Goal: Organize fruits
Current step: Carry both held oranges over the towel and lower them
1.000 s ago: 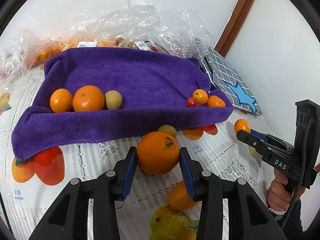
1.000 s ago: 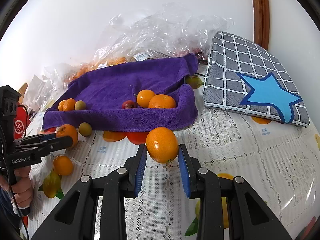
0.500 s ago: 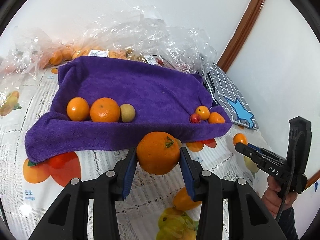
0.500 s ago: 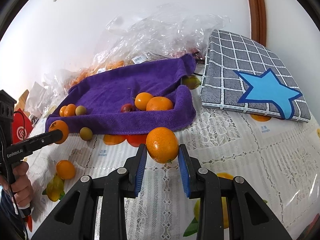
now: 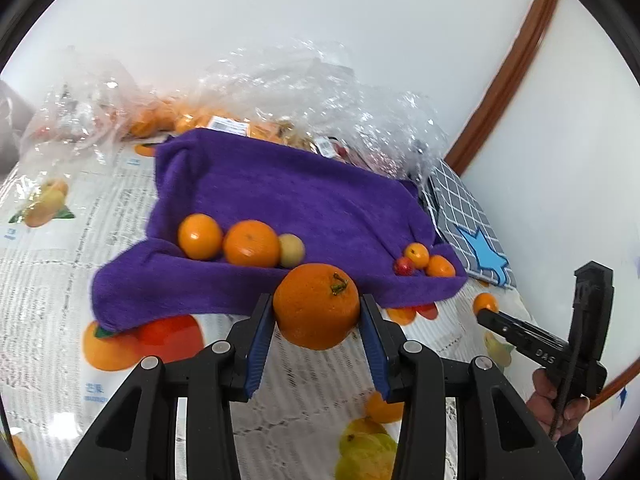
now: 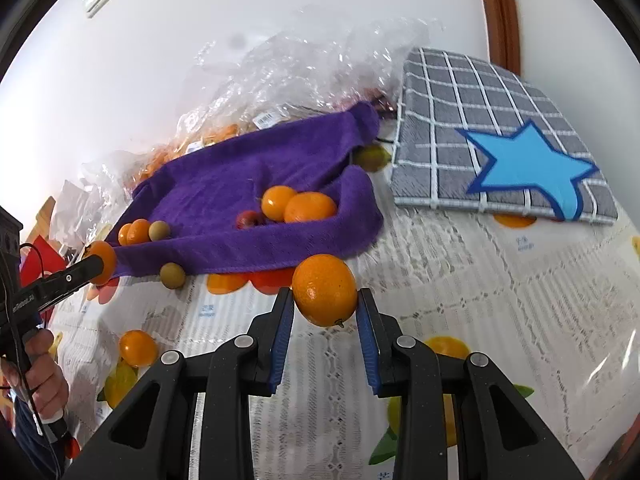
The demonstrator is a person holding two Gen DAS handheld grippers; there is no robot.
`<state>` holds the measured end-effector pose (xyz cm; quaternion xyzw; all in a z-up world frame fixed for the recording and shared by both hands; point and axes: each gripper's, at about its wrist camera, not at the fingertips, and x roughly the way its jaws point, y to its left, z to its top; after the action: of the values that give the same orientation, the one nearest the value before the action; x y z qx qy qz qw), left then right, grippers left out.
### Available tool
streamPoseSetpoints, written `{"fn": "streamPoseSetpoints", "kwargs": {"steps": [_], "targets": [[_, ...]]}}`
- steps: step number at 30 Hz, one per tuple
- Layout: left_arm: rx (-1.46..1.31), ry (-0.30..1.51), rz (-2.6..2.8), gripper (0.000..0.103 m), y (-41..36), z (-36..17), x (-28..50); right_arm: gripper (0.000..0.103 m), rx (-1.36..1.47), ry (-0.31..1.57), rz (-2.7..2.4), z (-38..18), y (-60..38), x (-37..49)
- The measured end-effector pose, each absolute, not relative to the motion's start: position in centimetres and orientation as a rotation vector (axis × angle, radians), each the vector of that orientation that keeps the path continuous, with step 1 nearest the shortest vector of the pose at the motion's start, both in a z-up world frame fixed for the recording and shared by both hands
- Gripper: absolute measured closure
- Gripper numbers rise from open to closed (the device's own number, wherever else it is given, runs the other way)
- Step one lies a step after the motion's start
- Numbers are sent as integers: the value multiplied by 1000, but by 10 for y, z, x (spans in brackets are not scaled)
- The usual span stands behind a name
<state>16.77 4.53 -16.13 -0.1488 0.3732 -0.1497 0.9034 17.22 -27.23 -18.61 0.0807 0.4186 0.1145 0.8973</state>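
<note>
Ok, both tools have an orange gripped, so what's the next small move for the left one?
Probably carry the left tool forward over the purple towel's near fold and release beside the two oranges already lying there. Its large stemmed orange is held clear of the fruit-print tablecloth, just short of that fold.

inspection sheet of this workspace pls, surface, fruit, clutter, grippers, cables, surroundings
surface: tablecloth with lace pattern and fruit prints.
job's things: purple towel holds two fruit groups; one orange in the left gripper, another orange in the right gripper; loose small orange and brownish fruit on the cloth.
clutter: clear plastic bags behind the towel; grey checked cushion with blue star.
grippers: both shut on oranges, raised near the towel's front edge.
cables: black cable on the right gripper's handle.
surroundings: white wall, brown wooden trim.
</note>
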Motion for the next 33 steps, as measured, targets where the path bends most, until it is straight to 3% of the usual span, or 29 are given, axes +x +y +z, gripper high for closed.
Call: {"fn": "streamPoseSetpoints", "kwargs": {"steps": [18,33], "targets": [[-266,744,-163,63,75,-128,221,71,36,779,282,-137,-240,250],[-234,865,-81,63,59,-170,289,71,-23,912,293,-192,-224,314]]}}
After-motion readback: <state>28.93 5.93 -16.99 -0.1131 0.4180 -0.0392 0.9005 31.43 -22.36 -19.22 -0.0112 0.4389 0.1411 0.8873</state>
